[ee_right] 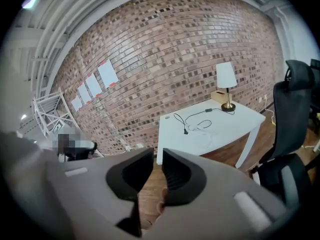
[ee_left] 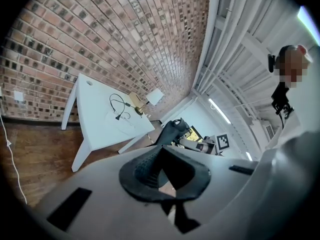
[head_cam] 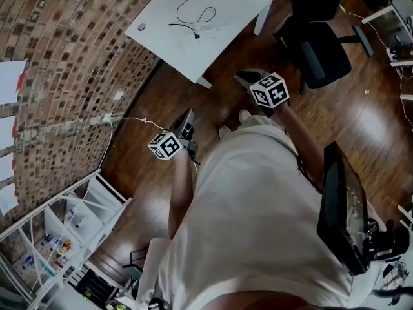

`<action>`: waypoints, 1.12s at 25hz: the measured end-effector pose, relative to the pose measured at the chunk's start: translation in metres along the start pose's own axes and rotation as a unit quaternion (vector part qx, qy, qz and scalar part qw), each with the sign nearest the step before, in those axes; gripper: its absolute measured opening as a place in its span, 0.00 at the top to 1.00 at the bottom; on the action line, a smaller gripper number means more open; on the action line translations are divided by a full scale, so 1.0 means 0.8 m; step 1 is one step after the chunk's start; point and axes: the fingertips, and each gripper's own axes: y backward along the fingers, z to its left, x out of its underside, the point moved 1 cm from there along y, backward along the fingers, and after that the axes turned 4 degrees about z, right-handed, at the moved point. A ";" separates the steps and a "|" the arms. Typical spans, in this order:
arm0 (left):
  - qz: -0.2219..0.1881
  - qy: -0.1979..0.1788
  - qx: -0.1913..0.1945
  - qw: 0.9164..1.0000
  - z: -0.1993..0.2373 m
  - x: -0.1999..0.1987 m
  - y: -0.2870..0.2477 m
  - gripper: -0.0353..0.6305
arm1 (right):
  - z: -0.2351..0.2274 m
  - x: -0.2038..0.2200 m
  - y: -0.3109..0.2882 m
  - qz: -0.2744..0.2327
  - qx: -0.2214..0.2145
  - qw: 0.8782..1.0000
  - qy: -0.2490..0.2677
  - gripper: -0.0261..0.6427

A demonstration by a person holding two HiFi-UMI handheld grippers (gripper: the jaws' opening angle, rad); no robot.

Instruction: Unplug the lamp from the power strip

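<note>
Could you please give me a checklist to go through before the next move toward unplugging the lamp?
1. Empty left gripper: ok, fingers together on nothing.
2. Empty right gripper: ok, fingers slightly apart.
3. Grippers near the table: not ok, both hang over the floor.
4. Located plug of the lamp: ok, lying on the tabletop.
5. Plug seated in a power strip: cannot tell, no strip made out.

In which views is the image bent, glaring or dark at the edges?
Head view: the brick wall bows, and the wooden floor shows soft glare. Left gripper view: dark rounded corners; the ceiling lights glow bright. Right gripper view: the lamp is sharp, the wall bowed.
</note>
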 end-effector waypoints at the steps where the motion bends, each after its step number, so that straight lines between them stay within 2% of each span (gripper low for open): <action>1: -0.006 0.004 -0.006 1.000 -0.003 -0.006 -0.007 0.94 | -0.008 -0.001 0.001 0.003 -0.002 1.000 0.002 0.88; 6: -0.022 0.016 -0.022 0.999 -0.005 -0.017 -0.033 0.94 | -0.044 -0.005 -0.004 0.009 -0.011 1.000 0.005 0.88; 11: -0.026 0.048 -0.027 0.998 -0.012 0.005 -0.046 0.94 | -0.063 0.002 -0.006 0.023 -0.024 0.999 0.014 0.89; 14: -0.046 0.061 -0.032 0.997 -0.020 -0.009 -0.050 0.94 | -0.078 -0.010 -0.001 0.021 -0.019 0.999 0.026 0.89; 18: -0.067 0.042 -0.040 0.996 -0.042 -0.043 -0.039 0.94 | -0.080 -0.024 0.020 0.000 -0.023 1.000 0.021 0.89; 22: -0.092 0.012 0.004 0.996 -0.069 -0.097 -0.059 0.94 | -0.102 -0.050 0.030 -0.027 -0.012 0.999 0.020 0.90; 25: -0.079 0.018 -0.016 0.997 -0.071 -0.084 -0.055 0.94 | -0.099 -0.035 0.037 -0.027 -0.011 1.000 0.009 0.90; 28: -0.062 0.015 -0.021 0.998 -0.068 -0.072 -0.070 0.94 | -0.103 -0.034 0.044 -0.031 -0.012 0.999 0.004 0.90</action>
